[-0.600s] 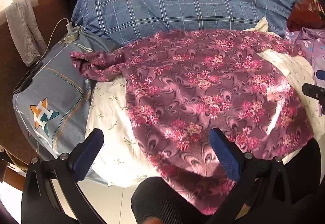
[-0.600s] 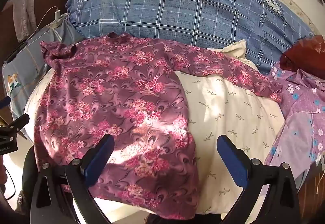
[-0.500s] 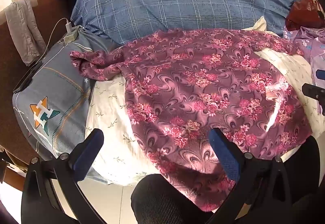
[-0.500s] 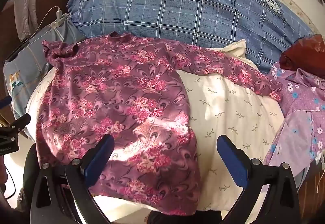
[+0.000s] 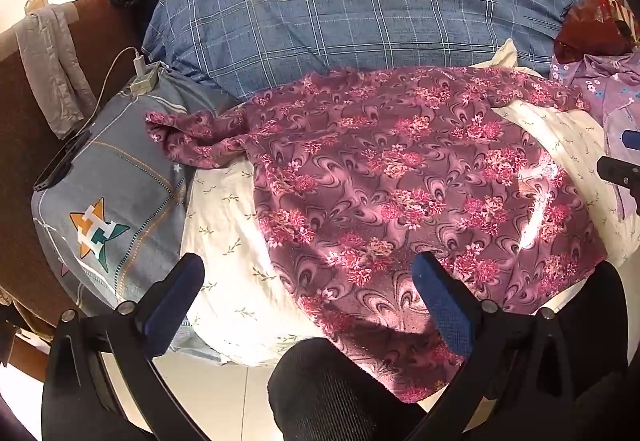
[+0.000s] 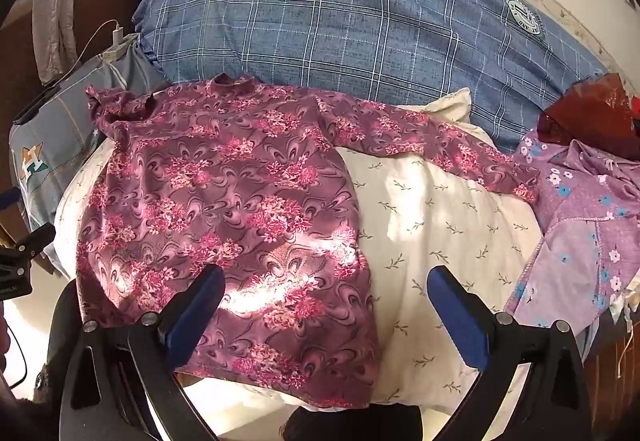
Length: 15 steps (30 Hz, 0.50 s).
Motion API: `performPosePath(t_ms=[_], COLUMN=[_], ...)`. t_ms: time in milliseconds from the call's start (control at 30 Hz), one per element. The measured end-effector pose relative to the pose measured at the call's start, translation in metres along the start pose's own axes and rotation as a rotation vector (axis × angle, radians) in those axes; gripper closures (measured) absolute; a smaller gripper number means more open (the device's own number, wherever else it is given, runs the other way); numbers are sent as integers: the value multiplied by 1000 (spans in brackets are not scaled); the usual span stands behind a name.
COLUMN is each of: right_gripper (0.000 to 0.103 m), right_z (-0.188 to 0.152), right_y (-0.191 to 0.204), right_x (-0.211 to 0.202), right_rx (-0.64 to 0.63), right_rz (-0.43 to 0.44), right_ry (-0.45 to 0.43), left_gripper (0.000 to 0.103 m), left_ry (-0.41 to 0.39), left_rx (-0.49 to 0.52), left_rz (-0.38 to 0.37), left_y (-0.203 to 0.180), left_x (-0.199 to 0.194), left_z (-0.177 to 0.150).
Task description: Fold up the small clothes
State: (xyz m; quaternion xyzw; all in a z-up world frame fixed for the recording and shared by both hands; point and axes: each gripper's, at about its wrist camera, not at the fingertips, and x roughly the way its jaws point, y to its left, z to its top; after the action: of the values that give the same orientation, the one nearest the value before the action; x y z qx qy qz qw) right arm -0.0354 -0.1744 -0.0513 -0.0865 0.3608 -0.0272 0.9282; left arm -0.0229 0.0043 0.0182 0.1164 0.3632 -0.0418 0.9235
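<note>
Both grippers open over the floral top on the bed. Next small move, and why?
Probably lower the right gripper onto the long sleeve stretched toward the lilac garment and fold it across the body. The maroon floral top lies spread flat on the cream sheet; the left gripper also holds nothing.

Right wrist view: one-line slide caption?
Open right gripper above a maroon floral long-sleeved top laid flat on a cream sprigged sheet, unfolded.
</note>
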Motion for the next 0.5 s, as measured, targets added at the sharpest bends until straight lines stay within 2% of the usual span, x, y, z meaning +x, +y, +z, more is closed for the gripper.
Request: performPosePath(t_ms=[500], right_gripper=[2], right_z=[-2], right_y=[7], right_x=[-1], right_rx=[-8], right_rz=[19], right_ry=[-1], left_gripper=[0], left_ry=[-4], left_rx=[-7], left_rz=[-10], left_y=[4], left_x=[-4], left_z=[-1])
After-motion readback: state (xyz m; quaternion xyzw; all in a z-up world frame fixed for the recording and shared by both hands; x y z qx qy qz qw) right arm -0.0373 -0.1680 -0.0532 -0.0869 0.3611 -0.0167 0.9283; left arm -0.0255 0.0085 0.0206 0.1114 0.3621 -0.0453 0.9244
